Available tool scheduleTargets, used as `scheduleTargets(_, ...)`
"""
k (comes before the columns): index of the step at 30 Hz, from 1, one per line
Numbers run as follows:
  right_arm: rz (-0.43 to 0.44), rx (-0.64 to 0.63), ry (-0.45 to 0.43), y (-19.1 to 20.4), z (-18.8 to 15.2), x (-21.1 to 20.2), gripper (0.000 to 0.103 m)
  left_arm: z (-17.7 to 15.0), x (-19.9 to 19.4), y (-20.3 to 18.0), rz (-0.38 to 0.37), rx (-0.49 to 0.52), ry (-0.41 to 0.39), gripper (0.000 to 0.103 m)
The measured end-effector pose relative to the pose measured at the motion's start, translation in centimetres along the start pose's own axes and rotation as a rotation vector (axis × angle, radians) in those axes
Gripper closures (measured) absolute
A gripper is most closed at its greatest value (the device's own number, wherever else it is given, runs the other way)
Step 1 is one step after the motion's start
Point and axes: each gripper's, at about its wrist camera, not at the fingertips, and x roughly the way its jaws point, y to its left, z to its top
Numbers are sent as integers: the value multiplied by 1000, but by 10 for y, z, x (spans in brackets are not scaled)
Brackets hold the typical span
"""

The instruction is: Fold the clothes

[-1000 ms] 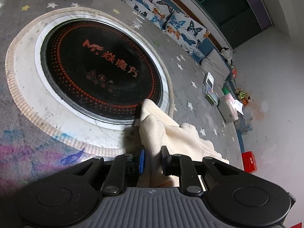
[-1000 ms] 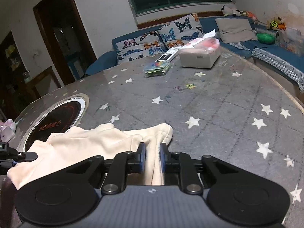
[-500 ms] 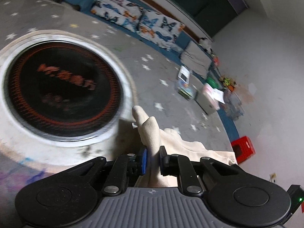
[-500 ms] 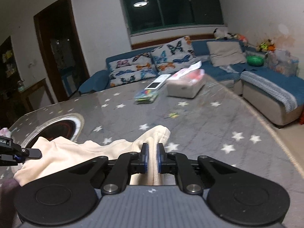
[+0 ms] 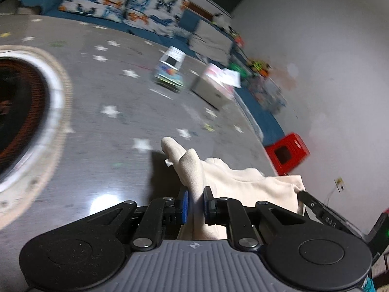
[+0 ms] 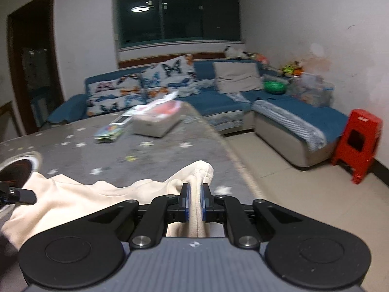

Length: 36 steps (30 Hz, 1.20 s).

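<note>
A cream garment (image 5: 233, 182) hangs stretched between both grippers just above the grey star-patterned table (image 5: 116, 131). My left gripper (image 5: 194, 205) is shut on one bunched corner of it, whose tip sticks up past the fingers. In the right wrist view my right gripper (image 6: 193, 202) is shut on the other corner of the cream garment (image 6: 80, 199), which sags leftward to the left gripper's black fingertip (image 6: 22, 196). The right gripper's black finger (image 5: 316, 205) shows at the cloth's far end in the left wrist view.
A round black induction hob (image 5: 14, 112) with a white rim is set in the table at the left. A white tissue box (image 6: 156, 121) and a stack of booklets (image 6: 111, 131) lie at the table's far side. Beyond are a blue sofa (image 6: 279, 112) and a red stool (image 6: 356, 141).
Both grippers have risen and swung right with the garment, which has lifted off the hob and table. The hob has slid to the left edge in the left wrist view.
</note>
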Motion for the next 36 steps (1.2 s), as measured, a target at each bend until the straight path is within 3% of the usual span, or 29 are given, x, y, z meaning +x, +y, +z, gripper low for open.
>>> scheduleTargets(7, -113, 1, 17, -37, -1, 9, 95, 1, 35, -39, -30, 86, 40, 90)
scheduleTargets(10, -141, 10, 27, -43, -6, 15, 95, -3, 45, -46, -7, 128, 49, 90)
scheduleTargets(18, -167, 21, 97, -50, -23, 34, 95, -3, 54, -25, 100, 124, 59, 87)
scheduleTargets(23, -183, 49, 97, -52, -21, 33, 93, 6, 47, -18, 114, 112, 33, 87)
scheduleTargets(29, -108, 37, 58, -38, -10, 22, 91, 15, 41, -34, 56, 129, 15, 87)
scheduleTargets(31, -51, 39, 67, -29, -7, 28, 91, 14, 44, -43, 33, 146, 27, 87)
scheduleTargets(36, -11, 19, 95, -9, -7, 48, 91, 8, 61, -62, -1, 191, 76, 86)
